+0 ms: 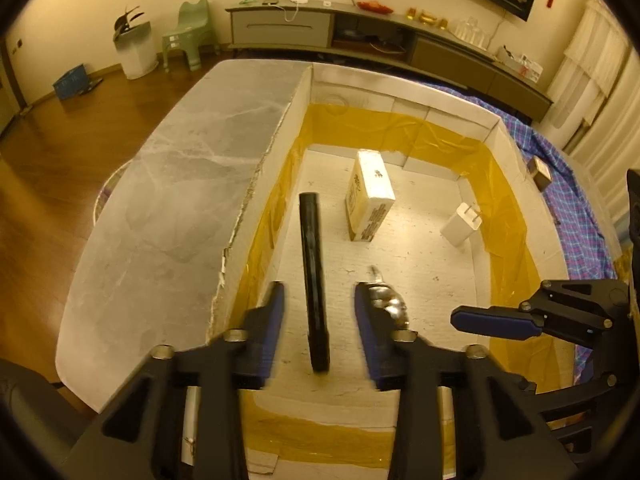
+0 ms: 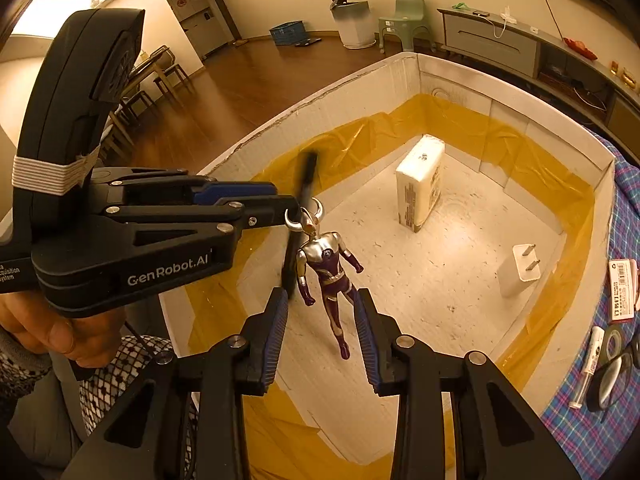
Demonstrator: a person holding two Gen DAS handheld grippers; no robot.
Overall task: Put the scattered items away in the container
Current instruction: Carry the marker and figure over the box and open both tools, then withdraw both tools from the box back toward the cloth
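Over the open white cardboard box (image 1: 304,92), its inner walls banded with yellow tape, I hold both sets of fingers released and grasping nothing. My left gripper (image 1: 319,322) fills the lower middle of the left wrist view, its blue-padded fingers (image 1: 274,320) spread wide on either side of a long black tube (image 1: 314,280) that appears blurred between them without touching either pad; whether it lies on the box floor I cannot tell. In the right wrist view my right gripper (image 2: 322,336) sits at the lower centre, fingers (image 2: 370,336) parted around the legs of a silver and purple horned toy figure (image 2: 326,276), which shows between the pads with a gap on each side. The same figure shows only as a silver glint by the right finger in the left wrist view (image 1: 386,298). Toward the upper centre of the box floor stands a cream carton (image 2: 420,182) with printed sides, and at the right a white plug adapter (image 2: 518,272) with its two prongs up. At the right edge of the right wrist view, outside the box, a plaid cloth (image 2: 592,424) carries a labelled packet (image 2: 622,290), a white tube (image 2: 588,364) and a roll of black tape (image 2: 612,344). The grey marble bench (image 1: 168,208) runs along the box's left wall in the left wrist view.
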